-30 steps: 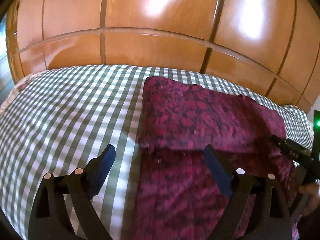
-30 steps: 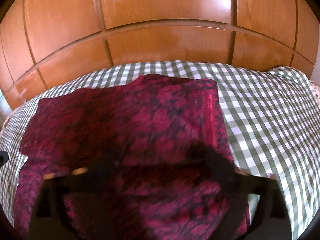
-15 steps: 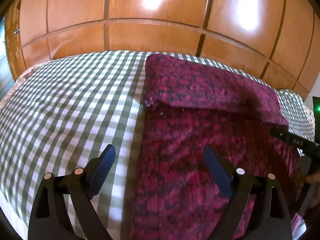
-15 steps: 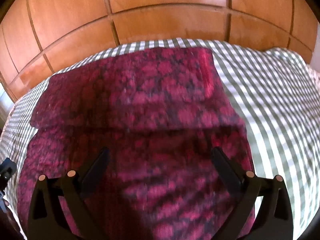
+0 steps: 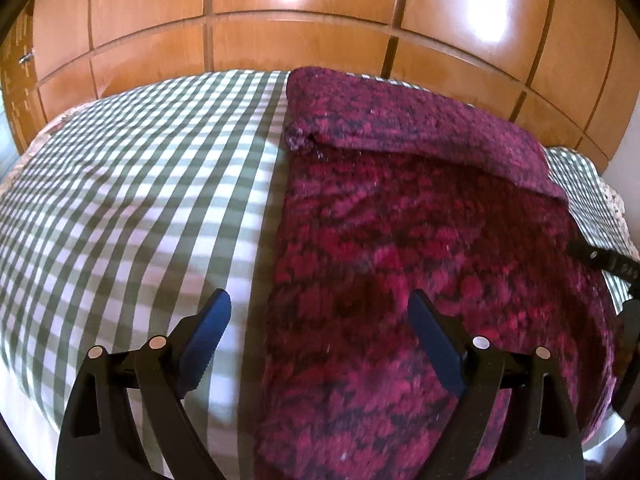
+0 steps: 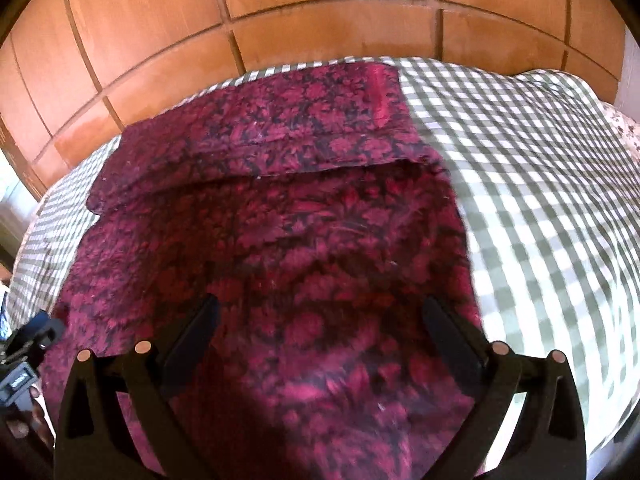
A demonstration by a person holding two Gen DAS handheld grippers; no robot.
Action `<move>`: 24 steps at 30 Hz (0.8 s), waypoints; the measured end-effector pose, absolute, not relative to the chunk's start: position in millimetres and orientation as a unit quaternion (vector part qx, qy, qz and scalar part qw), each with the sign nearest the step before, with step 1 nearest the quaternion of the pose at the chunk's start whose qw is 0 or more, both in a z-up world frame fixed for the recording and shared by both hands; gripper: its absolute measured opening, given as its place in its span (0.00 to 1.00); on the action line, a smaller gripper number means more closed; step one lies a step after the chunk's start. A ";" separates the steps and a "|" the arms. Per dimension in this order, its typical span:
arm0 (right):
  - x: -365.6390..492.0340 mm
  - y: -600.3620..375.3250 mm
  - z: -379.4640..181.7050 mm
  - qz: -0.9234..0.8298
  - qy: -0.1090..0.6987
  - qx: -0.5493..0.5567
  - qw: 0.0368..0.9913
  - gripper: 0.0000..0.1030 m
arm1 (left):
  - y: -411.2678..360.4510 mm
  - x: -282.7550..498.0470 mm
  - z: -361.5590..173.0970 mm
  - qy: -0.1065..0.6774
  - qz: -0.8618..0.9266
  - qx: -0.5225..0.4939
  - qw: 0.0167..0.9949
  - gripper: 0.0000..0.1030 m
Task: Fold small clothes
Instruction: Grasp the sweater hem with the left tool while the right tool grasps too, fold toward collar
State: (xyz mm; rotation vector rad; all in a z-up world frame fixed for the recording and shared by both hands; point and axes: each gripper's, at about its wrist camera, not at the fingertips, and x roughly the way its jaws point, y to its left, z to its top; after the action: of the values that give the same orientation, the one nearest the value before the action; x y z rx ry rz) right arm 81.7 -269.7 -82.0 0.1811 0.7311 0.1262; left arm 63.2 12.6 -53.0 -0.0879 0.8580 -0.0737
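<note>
A dark red floral garment [image 6: 272, 240] is lying on a green-checked bed [image 5: 132, 200], its far end folded back toward the camera. The left gripper [image 5: 320, 320] and right gripper [image 6: 316, 320] are hovering above it, jaws spread wide, gripping nothing.

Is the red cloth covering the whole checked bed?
No, the red cloth covers only part; the checked sheet lies bare beside it.

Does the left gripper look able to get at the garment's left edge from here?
Probably yes: the left gripper is open, straddling the red garment's left edge, with nothing between them.
</note>
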 end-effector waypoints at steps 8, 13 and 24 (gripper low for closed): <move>37.9 -302.9 -87.0 0.062 0.362 0.112 0.923 0.98 | 30.6 27.2 -58.9 0.439 -0.076 -0.056 0.894 0.86; 0.9 -318.3 -105.3 0.099 0.400 0.130 0.902 0.93 | 44.5 -5.2 -60.4 0.465 -0.144 -0.091 0.869 0.80; -42.3 -308.8 -148.1 0.170 0.493 0.150 0.840 0.37 | 30.1 -39.2 -86.5 0.549 -0.249 -0.107 0.791 0.30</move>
State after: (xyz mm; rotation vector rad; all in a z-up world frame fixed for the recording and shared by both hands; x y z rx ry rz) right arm -42.3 -308.8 -148.1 0.3179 1.0428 0.3599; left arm -39.2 30.1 -86.5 -0.2313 1.1807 -0.5360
